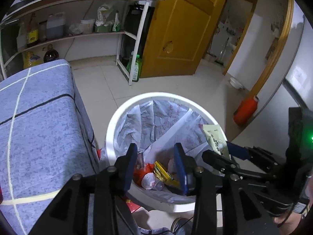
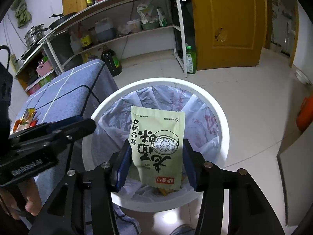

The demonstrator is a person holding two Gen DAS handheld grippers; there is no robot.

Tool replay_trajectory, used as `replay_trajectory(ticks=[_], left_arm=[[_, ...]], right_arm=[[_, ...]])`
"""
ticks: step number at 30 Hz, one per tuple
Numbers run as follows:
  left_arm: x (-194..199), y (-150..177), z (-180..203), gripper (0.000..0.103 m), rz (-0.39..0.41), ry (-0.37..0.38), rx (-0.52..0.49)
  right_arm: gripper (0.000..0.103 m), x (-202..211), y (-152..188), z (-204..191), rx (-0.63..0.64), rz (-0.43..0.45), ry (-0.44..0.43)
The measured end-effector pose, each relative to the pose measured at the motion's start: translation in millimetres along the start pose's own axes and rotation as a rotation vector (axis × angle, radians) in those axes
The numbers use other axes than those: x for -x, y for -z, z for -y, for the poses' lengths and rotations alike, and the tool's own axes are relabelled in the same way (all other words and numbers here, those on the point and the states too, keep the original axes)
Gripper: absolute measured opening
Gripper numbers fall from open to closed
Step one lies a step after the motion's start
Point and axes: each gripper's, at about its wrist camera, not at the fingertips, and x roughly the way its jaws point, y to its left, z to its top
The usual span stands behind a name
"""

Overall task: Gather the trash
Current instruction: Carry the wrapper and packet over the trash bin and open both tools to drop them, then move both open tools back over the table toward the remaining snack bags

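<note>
The pale green packet (image 2: 157, 146) is a flat, rectangular, thin wrapper printed with dark characters and a steamer drawing. Its long axis runs from 6 to 12 o'clock in the right wrist view, with the print upside down. It sits between the blue pads of the right gripper (image 2: 156, 162), above the white bin (image 2: 223, 117). The jaws stand about a packet-width apart; whether the pads actually clamp its edges cannot be told.

The bin is round, with a smooth white rim and a crinkled, translucent printed liner (image 1: 148, 123). Inside lie an orange wrapper (image 1: 144, 171), a yellow wrapper (image 1: 163, 173) and a small clear bottle (image 1: 151, 182).

The left gripper (image 1: 156, 166) hangs released over the bin's 6 o'clock edge, its jaws spread with nothing between them, just beside the right gripper.

At 9 o'clock from the bin stands a table under a blue checked cloth (image 1: 39, 117), touching or nearly touching the rim. More wrappers (image 2: 25, 119) lie on the cloth. At 12 o'clock stand a white shelf rack (image 2: 180, 29) and a yellow door (image 2: 228, 23).
</note>
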Motion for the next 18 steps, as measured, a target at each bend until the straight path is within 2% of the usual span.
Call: replay_trajectory(ticks=[3, 6, 12, 18], left_arm=[[12.1, -1.0, -2.5, 0.040, 0.024, -0.009, 0.003], [23.7, -1.1, -8.4, 0.040, 0.040, -0.016, 0.011], [44.8, 1.8, -21.8, 0.040, 0.065, -0.044, 0.026], [80.0, 10.3, -38.3, 0.040, 0.127, -0.089, 0.035]], right_arm=[[0.052, 1.9, 1.2, -1.5, 0.010, 0.010, 0.001], [0.060, 3.3, 2.1, -1.9, 0.012, 0.022, 0.006], [0.061, 7.6, 2.1, -4.0, 0.009, 0.026, -0.001], [0.061, 26.8, -3.2, -24.0, 0.035, 0.082, -0.049]])
